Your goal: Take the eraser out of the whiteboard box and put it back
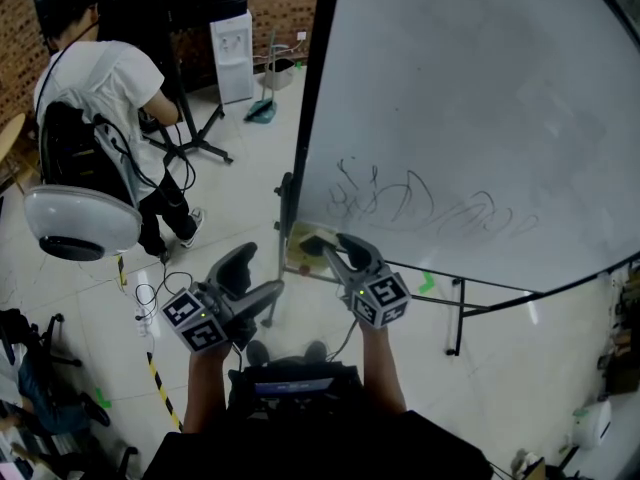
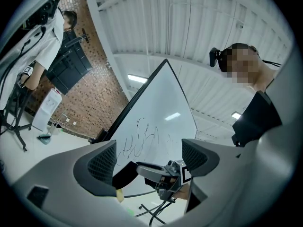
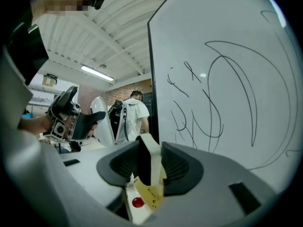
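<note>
The whiteboard [image 1: 470,118] carries black scribbles and fills the right of the head view. A yellowish box [image 1: 298,260] hangs at its lower left corner. My right gripper [image 1: 327,247] is just above that box, shut on the eraser [image 1: 314,242]. In the right gripper view the eraser [image 3: 150,157] stands on edge between the jaws, cream body with a black felt side. Below it the box [image 3: 152,196] shows, with a small red thing [image 3: 137,202] inside. My left gripper [image 1: 256,279] hovers to the left, open and holding nothing. The left gripper [image 2: 150,161] looks toward the right gripper [image 2: 161,174].
A person in a white shirt with a backpack [image 1: 95,98] stands at the back left by a tripod. A white dome [image 1: 80,223] sits near them. The whiteboard's stand legs [image 1: 458,313], floor cables [image 1: 150,293] and striped floor tape [image 1: 158,383] lie below.
</note>
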